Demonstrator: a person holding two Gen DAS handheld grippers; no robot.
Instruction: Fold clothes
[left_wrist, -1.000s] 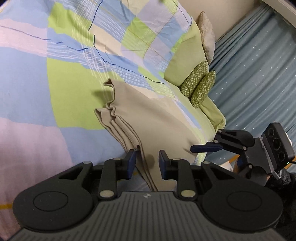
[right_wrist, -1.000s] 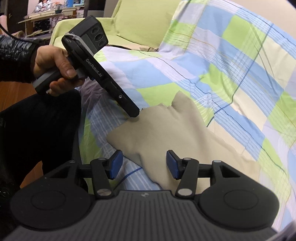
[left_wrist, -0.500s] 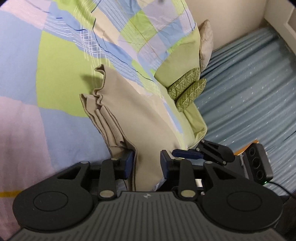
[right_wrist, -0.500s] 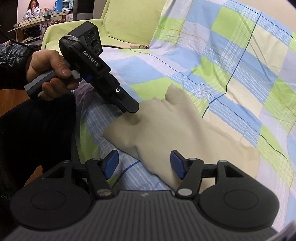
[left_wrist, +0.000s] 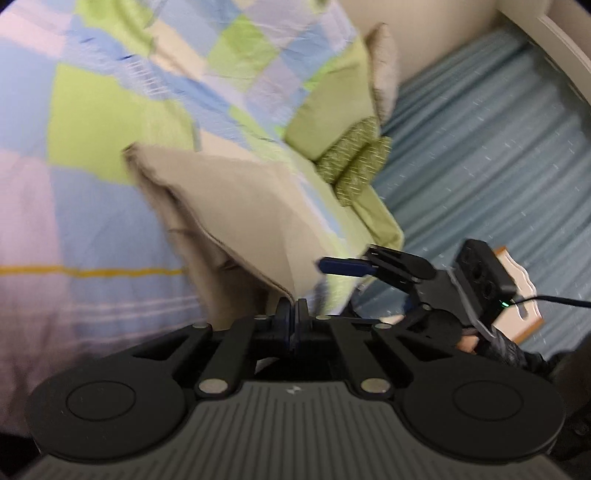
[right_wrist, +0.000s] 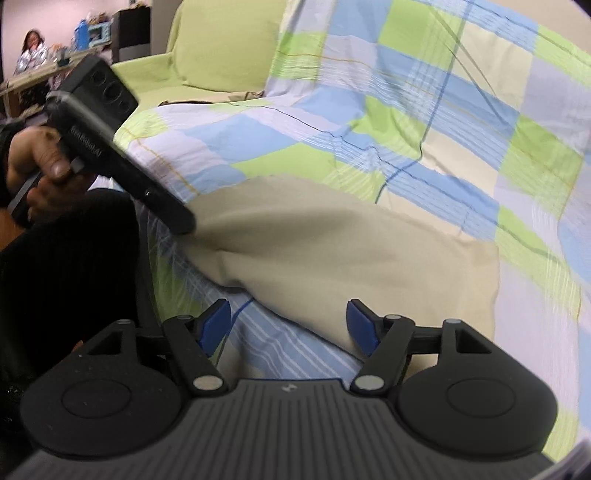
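A beige garment (left_wrist: 236, 206) lies on a checked blue, green and lilac bedsheet (left_wrist: 92, 110). My left gripper (left_wrist: 292, 314) is shut on the garment's near corner, and the cloth rises taut from its blue pads. In the right wrist view the same beige garment (right_wrist: 351, 251) spreads across the sheet, with the left gripper (right_wrist: 183, 227) pinching its left corner, held by a hand (right_wrist: 44, 173). My right gripper (right_wrist: 290, 326) stands open just in front of the garment's near edge, nothing between its fingers. The right gripper (left_wrist: 343, 266) also shows at the right of the left wrist view.
Green pillows (left_wrist: 332, 110) and patterned cushions (left_wrist: 354, 162) lie at the bed's far end, beside a blue curtain (left_wrist: 480, 166). A green sofa cushion (right_wrist: 221, 48) stands behind the bed. A person sits at a desk (right_wrist: 29, 51) far left.
My left gripper has closed on the garment's corner and pulled it up and toward me. My right gripper stays open, now wider and nearer the garment's front edge.
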